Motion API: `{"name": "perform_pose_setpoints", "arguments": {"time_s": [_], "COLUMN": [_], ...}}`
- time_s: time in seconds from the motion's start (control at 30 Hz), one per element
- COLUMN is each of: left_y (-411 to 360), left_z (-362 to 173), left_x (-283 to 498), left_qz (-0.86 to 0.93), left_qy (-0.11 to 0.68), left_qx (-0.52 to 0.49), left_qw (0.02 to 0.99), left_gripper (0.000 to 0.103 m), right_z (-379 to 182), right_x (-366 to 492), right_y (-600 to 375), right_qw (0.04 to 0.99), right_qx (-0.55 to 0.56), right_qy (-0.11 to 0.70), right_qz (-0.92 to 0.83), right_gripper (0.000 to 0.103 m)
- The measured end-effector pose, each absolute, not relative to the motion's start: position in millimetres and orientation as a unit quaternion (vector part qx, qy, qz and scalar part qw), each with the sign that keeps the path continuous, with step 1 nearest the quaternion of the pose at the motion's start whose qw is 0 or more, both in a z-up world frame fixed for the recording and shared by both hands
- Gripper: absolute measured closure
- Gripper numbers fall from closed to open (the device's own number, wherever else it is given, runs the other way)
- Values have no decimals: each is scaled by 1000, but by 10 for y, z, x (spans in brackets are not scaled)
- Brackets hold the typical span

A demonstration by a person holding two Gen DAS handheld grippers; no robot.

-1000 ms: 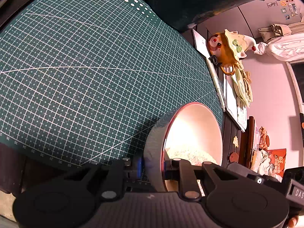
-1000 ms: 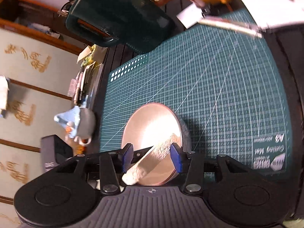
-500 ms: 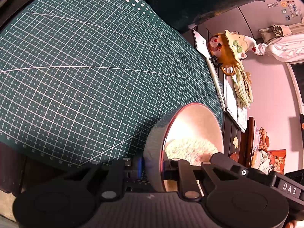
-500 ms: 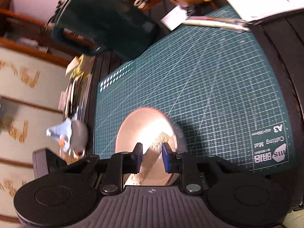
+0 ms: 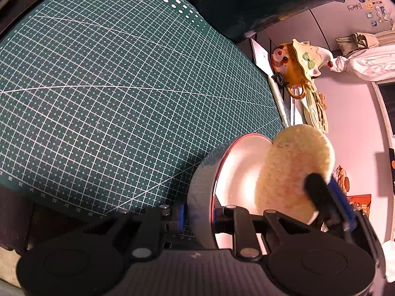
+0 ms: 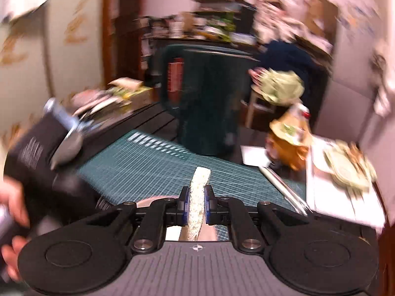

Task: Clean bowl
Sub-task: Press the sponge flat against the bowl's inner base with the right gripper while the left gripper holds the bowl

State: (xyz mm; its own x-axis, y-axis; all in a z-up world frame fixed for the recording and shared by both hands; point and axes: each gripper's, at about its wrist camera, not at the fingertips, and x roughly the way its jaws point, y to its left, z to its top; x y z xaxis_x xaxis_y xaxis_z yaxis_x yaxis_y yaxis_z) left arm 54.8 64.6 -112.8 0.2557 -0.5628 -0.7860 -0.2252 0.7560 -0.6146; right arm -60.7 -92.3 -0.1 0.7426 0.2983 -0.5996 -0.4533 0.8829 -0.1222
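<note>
The left claw (image 5: pixel 197 218) is clenched on the wall of the bowl (image 5: pixel 237 172), tipping it on edge at the near corner of the green cutting mat (image 5: pixel 111 86). The right claw (image 6: pixel 196 204) pinches the sponge (image 5: pixel 293 172) flat against the bowl's inside. Hard scrubbing could probably twist the bowl out of that thin rim hold; the right view is blurred.

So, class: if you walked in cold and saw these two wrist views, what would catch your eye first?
First, the pale round sponge, pinched in the right gripper at the mouth of the bowl. The left gripper clamps the bowl's rim, tipping it on its side. Behind lies the big green cutting mat, with a dark green jug at its far edge.
</note>
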Motion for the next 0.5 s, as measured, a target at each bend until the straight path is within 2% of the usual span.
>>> {"name": "perform_pose_setpoints", "arguments": {"time_s": [0.07, 0.2, 0.5], "left_y": [648, 652, 655], "left_z": [-1131, -1137, -1144], "left_x": [547, 545, 549], "left_qz": [-117, -117, -117], "left_qy": [599, 598, 598], "left_qx": [-329, -329, -329], "left_qw": [721, 721, 721], "left_gripper": [83, 83, 83], "right_z": [-17, -49, -118], "right_x": [-595, -450, -365], "right_y": [-879, -928, -1097], "right_qw": [914, 896, 896], "right_qx": [-153, -134, -80], "right_qy": [308, 361, 384], "right_qz": [215, 220, 206], "right_gripper": [89, 78, 78]}}
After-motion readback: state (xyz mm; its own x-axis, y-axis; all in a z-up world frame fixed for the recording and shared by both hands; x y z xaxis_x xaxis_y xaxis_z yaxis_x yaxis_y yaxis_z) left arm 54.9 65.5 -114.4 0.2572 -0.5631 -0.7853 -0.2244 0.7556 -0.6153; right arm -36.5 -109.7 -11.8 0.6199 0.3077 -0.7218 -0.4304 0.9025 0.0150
